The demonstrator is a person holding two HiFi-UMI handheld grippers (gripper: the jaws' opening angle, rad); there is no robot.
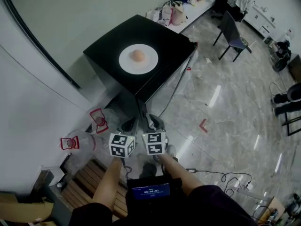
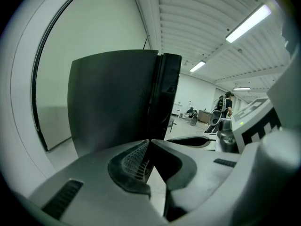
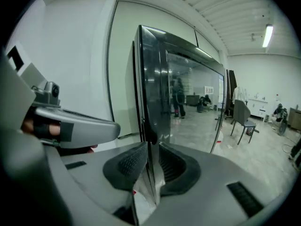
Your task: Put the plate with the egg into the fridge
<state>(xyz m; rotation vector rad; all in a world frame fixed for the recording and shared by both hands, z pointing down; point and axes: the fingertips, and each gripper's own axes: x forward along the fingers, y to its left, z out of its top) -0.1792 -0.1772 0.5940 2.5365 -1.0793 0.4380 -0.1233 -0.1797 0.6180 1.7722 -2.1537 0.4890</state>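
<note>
A white plate (image 1: pixel 126 61) with a brown egg (image 1: pixel 138 55) lies on top of a black mini fridge (image 1: pixel 108 48). Both grippers are low in front of the fridge, side by side. My left gripper (image 1: pixel 130 123) (image 2: pixel 149 141) is shut with nothing between its pads, facing the fridge's dark side (image 2: pixel 113 102). The jaws of my right gripper (image 1: pixel 152 121) (image 3: pixel 153 147) stand slightly apart, with the edge of the fridge's glossy door (image 3: pixel 188 98) between the pads and a small gap showing.
A white wall runs along the left. Two clear containers with red rims (image 1: pixel 99 120) (image 1: pixel 69 142) and a wooden pallet (image 1: pixel 89 178) sit at lower left. Cables (image 1: pixel 221 175) lie on the marble floor. A chair (image 1: pixel 233 34) stands at the back right.
</note>
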